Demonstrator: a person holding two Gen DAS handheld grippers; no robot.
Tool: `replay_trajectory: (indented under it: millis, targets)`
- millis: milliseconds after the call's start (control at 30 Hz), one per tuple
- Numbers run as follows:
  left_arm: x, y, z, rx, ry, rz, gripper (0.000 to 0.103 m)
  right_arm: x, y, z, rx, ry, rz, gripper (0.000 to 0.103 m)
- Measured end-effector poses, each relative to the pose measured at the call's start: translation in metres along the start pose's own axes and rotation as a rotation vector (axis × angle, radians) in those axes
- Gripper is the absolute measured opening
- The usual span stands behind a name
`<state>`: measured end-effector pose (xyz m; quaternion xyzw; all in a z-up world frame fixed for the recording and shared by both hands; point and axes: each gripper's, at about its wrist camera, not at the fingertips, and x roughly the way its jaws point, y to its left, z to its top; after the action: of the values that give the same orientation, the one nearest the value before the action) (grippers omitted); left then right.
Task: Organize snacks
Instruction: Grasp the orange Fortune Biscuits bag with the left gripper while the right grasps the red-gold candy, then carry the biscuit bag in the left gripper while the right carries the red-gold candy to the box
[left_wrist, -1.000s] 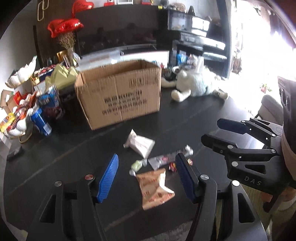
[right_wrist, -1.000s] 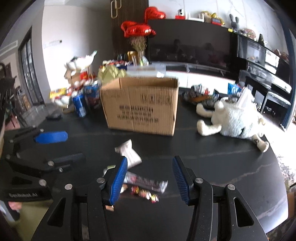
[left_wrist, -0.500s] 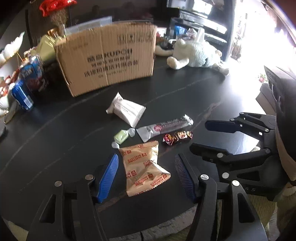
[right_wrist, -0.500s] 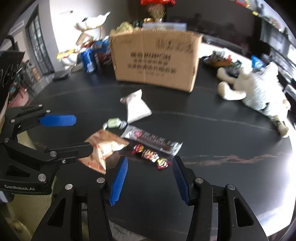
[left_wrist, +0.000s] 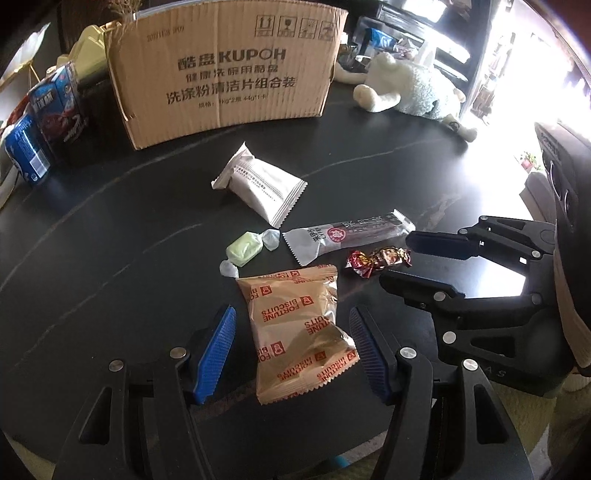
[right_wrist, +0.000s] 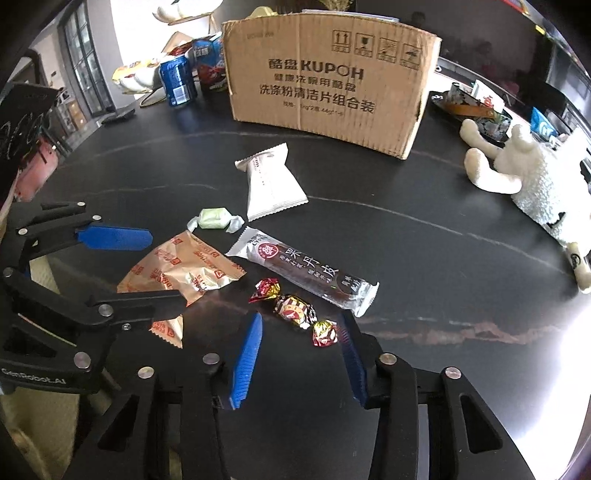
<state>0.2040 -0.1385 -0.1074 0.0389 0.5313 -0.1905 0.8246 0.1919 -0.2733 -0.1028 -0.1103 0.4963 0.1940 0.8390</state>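
Note:
Snacks lie on the black table in front of a cardboard box (left_wrist: 229, 66) (right_wrist: 332, 77). My left gripper (left_wrist: 291, 328) is open, its blue pads on either side of a tan Fortune Biscuits packet (left_wrist: 299, 328) (right_wrist: 177, 269). My right gripper (right_wrist: 301, 332) is open around a string of red and gold wrapped candies (right_wrist: 293, 308) (left_wrist: 376, 258). A dark fruit-leather bar (left_wrist: 351, 234) (right_wrist: 306, 273), a white packet (left_wrist: 262, 182) (right_wrist: 271, 181) and a green wrapped candy (left_wrist: 245, 251) (right_wrist: 214, 219) lie just beyond.
A white plush toy (left_wrist: 413, 88) (right_wrist: 532, 181) lies at the right. Blue cans and snack boxes (left_wrist: 40, 114) (right_wrist: 181, 81) stand left of the box. The table's front edge runs just under both grippers.
Both grippers have come down and forward toward the snacks. The biscuit packet now sits between the left pads and the wrapped candies between the right pads.

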Motion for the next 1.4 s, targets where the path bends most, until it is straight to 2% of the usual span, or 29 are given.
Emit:
replay_trajectory:
  millis: [167, 333, 533, 833, 1400]
  targets:
    - [0.006, 0.007, 0.0, -0.022, 0.014, -0.016, 0.062, 0.01, 0.001, 0.004, -0.009, 0.026, 0.003, 0.038]
    - [0.01, 0.011, -0.001, -0.035, 0.024, -0.032, 0.049, 0.018, 0.003, 0.006, -0.009, 0.045, 0.008, 0.031]
    - [0.008, 0.015, -0.004, -0.042, 0.019, -0.049, 0.042, 0.019, 0.006, 0.007, 0.001, 0.039, 0.009, 0.022]
    - [0.001, 0.014, -0.007, -0.028, -0.006, -0.047, 0.039, 0.006, 0.015, 0.005, 0.022, -0.005, 0.001, 0.021]
    - [-0.053, 0.021, 0.0, -0.014, -0.135, -0.037, 0.039, -0.042, 0.031, 0.021, 0.091, -0.119, -0.011, 0.021]
